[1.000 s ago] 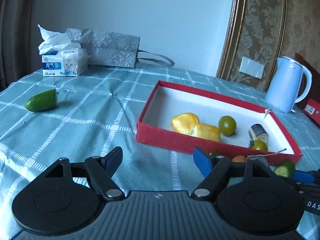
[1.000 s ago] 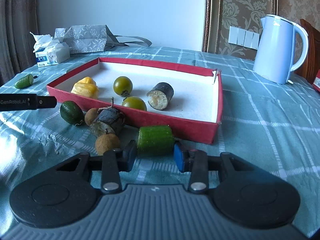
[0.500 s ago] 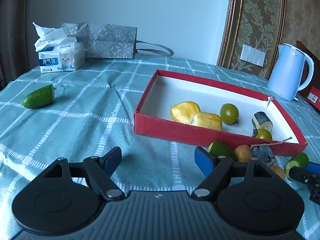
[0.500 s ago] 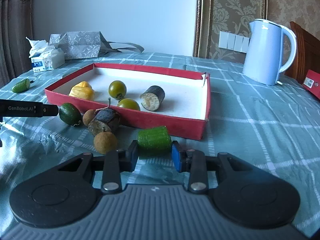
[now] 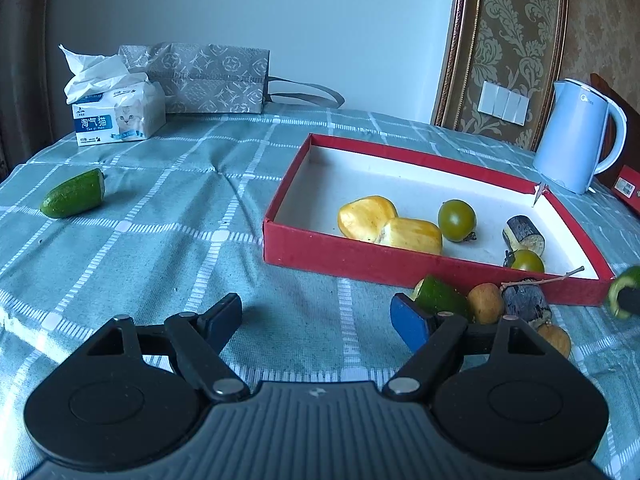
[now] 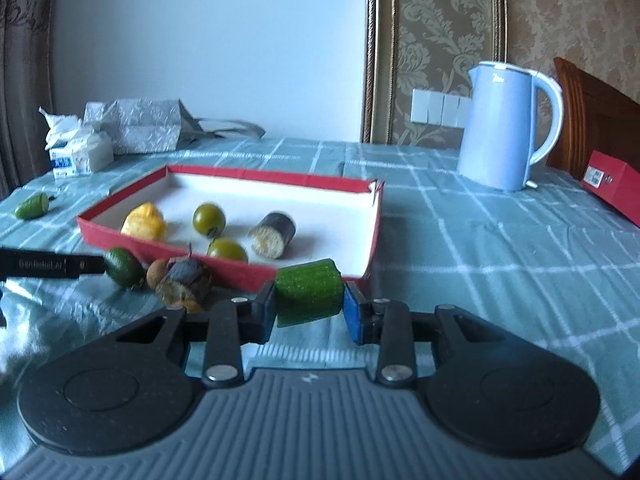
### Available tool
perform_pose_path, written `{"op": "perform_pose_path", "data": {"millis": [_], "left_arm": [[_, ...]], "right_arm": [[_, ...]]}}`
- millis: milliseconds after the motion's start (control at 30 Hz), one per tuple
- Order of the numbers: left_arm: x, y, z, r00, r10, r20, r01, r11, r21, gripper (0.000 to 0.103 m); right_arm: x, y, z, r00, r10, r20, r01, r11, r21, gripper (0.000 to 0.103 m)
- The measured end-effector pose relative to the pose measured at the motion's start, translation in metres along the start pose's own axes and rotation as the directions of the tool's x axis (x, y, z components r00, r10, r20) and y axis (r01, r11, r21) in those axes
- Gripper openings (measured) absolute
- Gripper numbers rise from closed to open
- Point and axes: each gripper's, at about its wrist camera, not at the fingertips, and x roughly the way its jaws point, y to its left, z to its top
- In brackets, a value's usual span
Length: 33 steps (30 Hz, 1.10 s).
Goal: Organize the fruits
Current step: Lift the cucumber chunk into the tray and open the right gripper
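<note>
Right gripper (image 6: 309, 312) clamps cucumber chunk (image 6: 309, 291) before red tray's near wall (image 6: 248, 274).

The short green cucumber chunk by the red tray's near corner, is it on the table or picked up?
Picked up: the short green cucumber chunk sits clamped between the right claw pads, raised off the tablecloth.

In the left wrist view, the green cucumber chunk (image 5: 622, 292) at the right edge is cut off by the frame (only a curved sliver shows). The small red box (image 5: 628, 190) at the right edge is also cropped. In the right wrist view, the round brown fruit (image 6: 188, 306) at lower left is mostly hidden behind the black claw linkage, and the tissue pack's (image 6: 78, 156) lettering is too blurred to read.
</note>
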Motion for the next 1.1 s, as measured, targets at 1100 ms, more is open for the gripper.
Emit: {"op": "perform_pose_path", "data": {"millis": [1100], "left_arm": [[0.002,-0.003,0.0,1.0,0.002,-0.005,-0.002,1.0,0.01,0.086]], "right_arm": [[0.121,0.003,0.043,0.987,-0.084,-0.139,0.085,0.996,-0.004,0.033]]}}
